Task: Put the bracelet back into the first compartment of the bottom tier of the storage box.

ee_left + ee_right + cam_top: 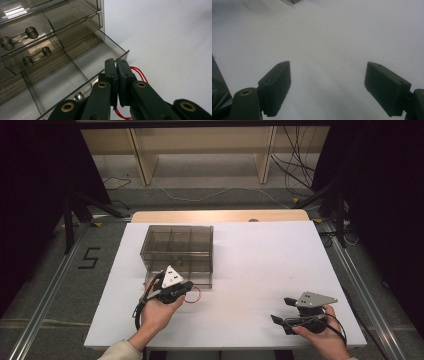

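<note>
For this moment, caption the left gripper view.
Left gripper, shut on a red wire loop, beside the clear drawer cabinet's open bottom drawer.

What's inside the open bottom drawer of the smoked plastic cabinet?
The bottom drawer shows bare divided compartments. The left gripper, shut on a red wire loop, covers the near corner, so that part can't be checked.

Each hand is carrying a black two-jaw gripper: the left gripper (176,289) and the right gripper (281,310) are both wearing a grey three-cornered plate and trailing a black cable. Brass-ringed pivots are showing on the jaw links, and a pale sleeve (119,351) is covering the left wrist.
</note>
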`<action>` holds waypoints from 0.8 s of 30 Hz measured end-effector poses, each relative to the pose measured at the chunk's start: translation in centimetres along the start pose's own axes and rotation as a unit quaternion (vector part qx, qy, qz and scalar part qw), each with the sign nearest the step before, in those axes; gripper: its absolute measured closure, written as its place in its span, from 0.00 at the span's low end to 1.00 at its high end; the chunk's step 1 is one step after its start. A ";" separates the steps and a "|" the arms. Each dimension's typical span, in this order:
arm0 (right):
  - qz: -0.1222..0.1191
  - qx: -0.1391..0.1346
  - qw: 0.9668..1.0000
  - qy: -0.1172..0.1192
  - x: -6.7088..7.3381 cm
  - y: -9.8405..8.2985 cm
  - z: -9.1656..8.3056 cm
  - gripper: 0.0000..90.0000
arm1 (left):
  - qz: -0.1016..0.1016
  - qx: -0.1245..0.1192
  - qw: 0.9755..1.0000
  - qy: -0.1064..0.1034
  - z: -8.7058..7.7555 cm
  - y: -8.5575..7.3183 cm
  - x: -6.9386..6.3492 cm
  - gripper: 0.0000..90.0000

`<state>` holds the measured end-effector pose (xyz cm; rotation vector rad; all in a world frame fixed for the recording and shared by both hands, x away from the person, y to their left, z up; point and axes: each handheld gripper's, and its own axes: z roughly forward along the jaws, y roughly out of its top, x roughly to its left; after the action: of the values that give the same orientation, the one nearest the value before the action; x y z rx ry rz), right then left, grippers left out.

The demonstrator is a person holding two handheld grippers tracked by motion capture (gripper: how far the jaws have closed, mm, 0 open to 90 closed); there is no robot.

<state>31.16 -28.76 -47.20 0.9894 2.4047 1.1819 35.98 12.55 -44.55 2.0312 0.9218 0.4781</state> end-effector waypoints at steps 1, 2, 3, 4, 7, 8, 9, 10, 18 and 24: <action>0.000 0.000 1.000 0.000 0.0 0.0 0.0 0.24 | 0.000 0.000 1.000 0.000 0.0 0.0 0.0 0.97; 0.000 0.000 1.000 0.000 0.0 0.0 0.0 0.24 | 0.001 0.001 1.000 0.001 -0.1 0.0 0.1 0.97; 0.000 -0.001 1.000 0.000 0.0 0.0 0.0 0.24 | -0.001 -0.001 1.000 0.002 -0.1 0.0 0.2 0.97; 0.000 -0.001 1.000 0.000 0.0 0.0 0.0 0.24 | -0.002 -0.001 1.000 0.002 -0.1 0.0 0.2 0.97; 0.001 -0.002 1.000 0.000 0.0 0.0 0.0 0.24 | -0.004 -0.002 1.000 0.004 -0.2 0.0 0.4 0.97; 0.001 -0.002 1.000 0.000 0.0 0.0 0.0 0.24 | -0.004 -0.001 1.000 0.004 -0.3 0.0 0.4 0.97; 0.001 -0.001 1.000 0.000 0.0 0.0 0.0 0.24 | -0.005 -0.001 1.000 0.005 -0.3 0.0 0.4 0.97; 0.001 -0.001 1.000 0.000 0.0 0.0 0.0 0.24 | -0.005 -0.002 1.000 0.005 -0.3 0.0 0.5 0.97; 0.001 -0.002 1.000 0.000 0.0 0.0 0.0 0.24 | -0.010 -0.003 1.000 0.009 -0.5 0.0 0.8 0.97; 0.000 0.000 1.000 0.000 0.0 0.0 0.0 0.24 | -0.010 -0.002 1.000 0.011 -0.7 0.0 1.0 0.97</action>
<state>31.16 -28.77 -47.19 0.9904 2.4037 1.1825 36.24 13.68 -44.14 2.0148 0.9539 0.4926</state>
